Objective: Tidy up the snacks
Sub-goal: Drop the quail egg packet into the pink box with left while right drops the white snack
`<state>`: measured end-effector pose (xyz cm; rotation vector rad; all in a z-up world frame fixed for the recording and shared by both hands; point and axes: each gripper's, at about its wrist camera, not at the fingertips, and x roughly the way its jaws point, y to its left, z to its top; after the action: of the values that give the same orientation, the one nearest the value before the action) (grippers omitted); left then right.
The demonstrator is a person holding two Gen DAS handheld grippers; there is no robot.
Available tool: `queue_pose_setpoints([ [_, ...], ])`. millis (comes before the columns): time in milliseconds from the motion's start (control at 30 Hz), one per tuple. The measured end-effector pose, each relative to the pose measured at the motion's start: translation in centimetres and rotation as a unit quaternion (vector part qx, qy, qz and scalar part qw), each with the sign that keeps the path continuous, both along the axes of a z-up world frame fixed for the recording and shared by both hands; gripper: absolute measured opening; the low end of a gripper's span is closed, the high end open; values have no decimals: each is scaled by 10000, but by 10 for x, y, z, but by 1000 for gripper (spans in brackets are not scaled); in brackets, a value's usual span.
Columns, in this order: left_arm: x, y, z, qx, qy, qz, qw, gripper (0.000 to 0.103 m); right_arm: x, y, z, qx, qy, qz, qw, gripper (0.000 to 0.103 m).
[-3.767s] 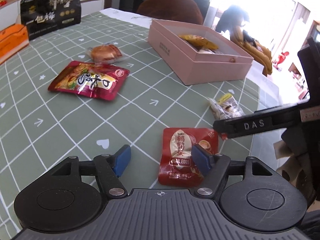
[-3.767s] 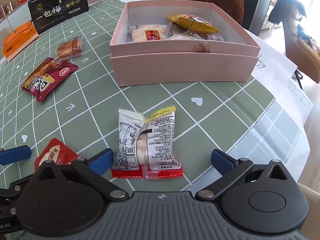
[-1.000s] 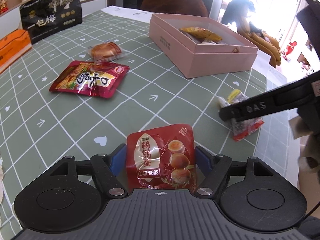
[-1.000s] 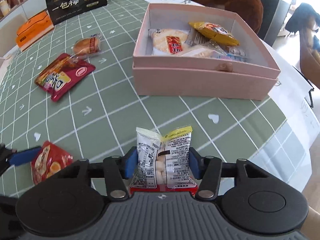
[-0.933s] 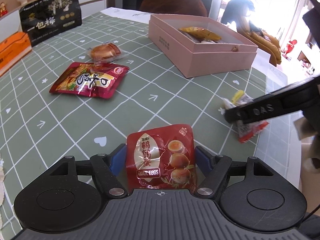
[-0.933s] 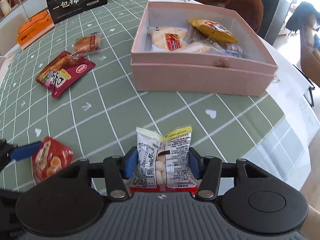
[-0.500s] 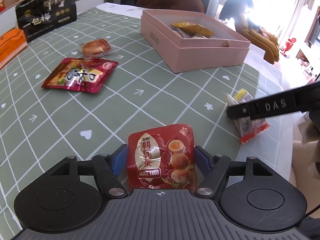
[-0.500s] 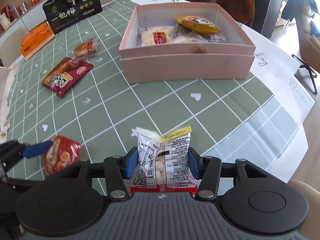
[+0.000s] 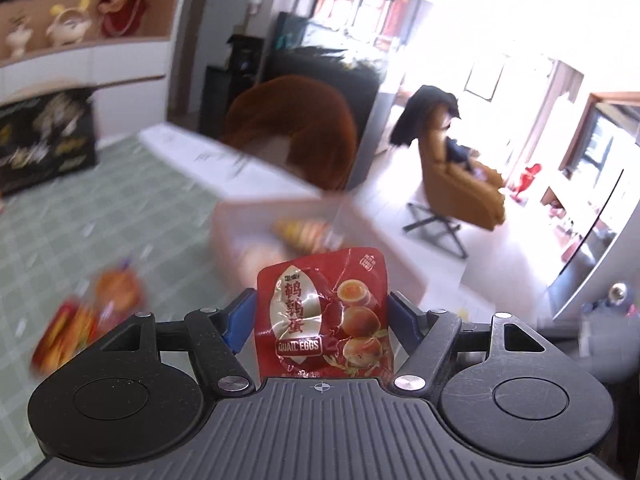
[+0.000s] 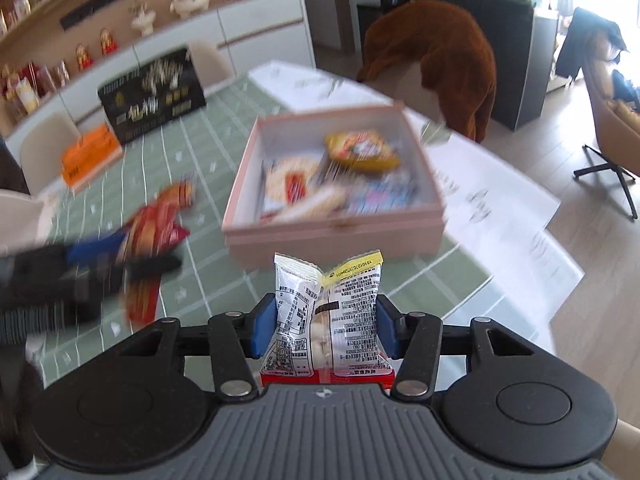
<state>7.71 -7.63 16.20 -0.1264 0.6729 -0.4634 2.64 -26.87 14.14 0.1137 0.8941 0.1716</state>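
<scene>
**Snack count, mid-lift**

Two claws, mine: left claw (image 9: 320, 314) carries one quail egg packet (image 9: 324, 316), right claw (image 10: 326, 330) one white snack packet (image 10: 328, 316). One pink box (image 10: 332, 236). Two loose snacks on the desk (image 10: 208, 168), roughly; blurred.

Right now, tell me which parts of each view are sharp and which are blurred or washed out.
Left wrist view: quail egg packet sharp, pink box and table smeared, windows blown out. Right wrist view: white snack packet sharp, left tool and box contents streaked.
</scene>
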Motion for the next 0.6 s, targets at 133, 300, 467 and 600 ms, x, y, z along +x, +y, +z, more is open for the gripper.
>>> queue_pose_setpoints([
  [133, 64, -31, 1, -196, 131, -145, 9996, 78, 6, -20, 9, 164, -114, -128, 9997, 51],
  [300, 121, -63, -28, 493, 295, 248, 9980, 78, 11, -38, 7, 134, -153, -248, 9995, 51],
  [467, 127, -57, -40, 457, 577, 348, 9967, 78, 22, -58, 5, 328, -161, -392, 9986, 51],
  [600, 114, -38, -35, 512, 676, 334, 9958, 78, 54, -64, 12, 549, -153, -437, 9974, 51],
])
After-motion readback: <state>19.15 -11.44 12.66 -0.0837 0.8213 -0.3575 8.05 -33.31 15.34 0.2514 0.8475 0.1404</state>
